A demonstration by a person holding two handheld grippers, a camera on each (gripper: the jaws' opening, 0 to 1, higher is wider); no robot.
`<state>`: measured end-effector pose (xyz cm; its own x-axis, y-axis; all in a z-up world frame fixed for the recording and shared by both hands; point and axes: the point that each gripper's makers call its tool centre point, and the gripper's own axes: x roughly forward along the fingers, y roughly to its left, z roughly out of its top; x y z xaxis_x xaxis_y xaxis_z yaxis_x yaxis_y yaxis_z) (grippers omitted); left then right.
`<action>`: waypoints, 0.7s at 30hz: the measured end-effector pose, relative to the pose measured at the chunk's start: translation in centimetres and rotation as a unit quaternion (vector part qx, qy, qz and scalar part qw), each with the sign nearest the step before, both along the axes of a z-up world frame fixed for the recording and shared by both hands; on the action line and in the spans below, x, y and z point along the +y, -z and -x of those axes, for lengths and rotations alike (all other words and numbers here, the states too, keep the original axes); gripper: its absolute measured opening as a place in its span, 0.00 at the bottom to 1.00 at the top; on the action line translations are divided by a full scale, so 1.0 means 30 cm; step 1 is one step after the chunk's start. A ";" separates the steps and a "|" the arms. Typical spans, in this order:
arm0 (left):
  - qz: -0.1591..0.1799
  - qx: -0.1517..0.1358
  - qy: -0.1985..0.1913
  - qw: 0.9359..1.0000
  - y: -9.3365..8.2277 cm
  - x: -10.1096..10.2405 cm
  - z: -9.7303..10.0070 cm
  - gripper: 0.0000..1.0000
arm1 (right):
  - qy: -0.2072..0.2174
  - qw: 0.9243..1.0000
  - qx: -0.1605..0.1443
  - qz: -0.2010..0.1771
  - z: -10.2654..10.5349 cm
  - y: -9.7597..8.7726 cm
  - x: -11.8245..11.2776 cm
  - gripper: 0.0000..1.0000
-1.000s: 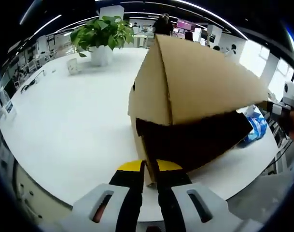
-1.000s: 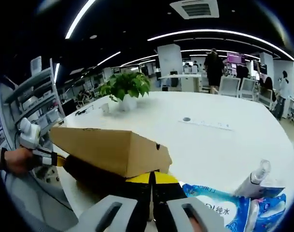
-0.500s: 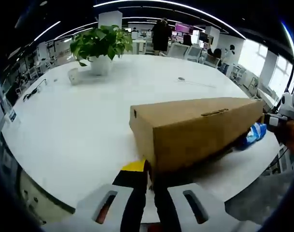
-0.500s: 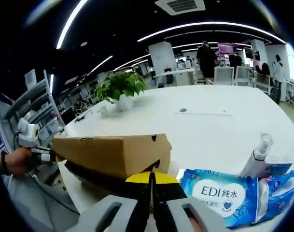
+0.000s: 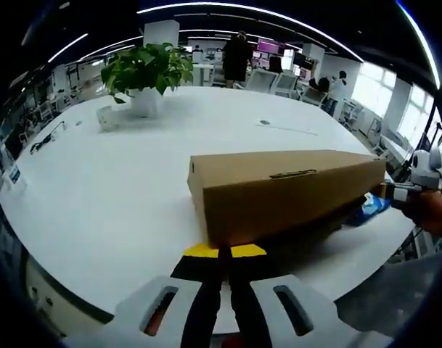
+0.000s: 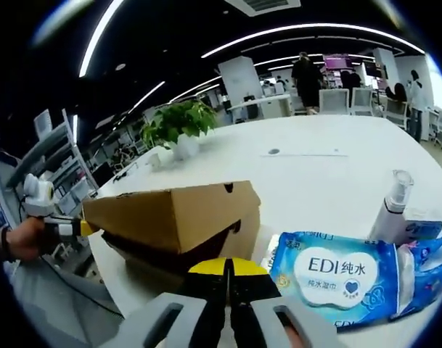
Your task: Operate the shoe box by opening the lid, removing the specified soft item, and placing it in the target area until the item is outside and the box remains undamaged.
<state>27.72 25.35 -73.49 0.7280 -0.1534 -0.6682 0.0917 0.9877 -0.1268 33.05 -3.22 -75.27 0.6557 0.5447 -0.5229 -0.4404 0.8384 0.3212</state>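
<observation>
Long matte cardboard shoe box (image 5: 286, 190), lid (image 6: 162, 212) ajar.

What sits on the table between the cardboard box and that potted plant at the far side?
Nothing much: in the left gripper view, bare white table stretches from the cardboard box to the potted plant. A small white object sits beside the pot.

Open-plan office seen across a broad white round-edged table (image 5: 97, 188).

A leafy green plant in a white pot (image 5: 146, 72) stands at the table's far side. Beyond the plant, white square pillars (image 6: 242, 80), desks and chairs, with people standing. Long curved ceiling light strips (image 6: 308, 36) run above the plant; bright windows (image 5: 373, 83) lie to its right, grey shelving (image 6: 50, 138) to its left.
</observation>
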 end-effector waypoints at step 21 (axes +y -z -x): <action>0.002 0.000 0.001 1.000 -0.014 -0.025 0.045 0.00 | 0.003 1.000 0.018 -0.012 0.031 0.036 0.005 0.00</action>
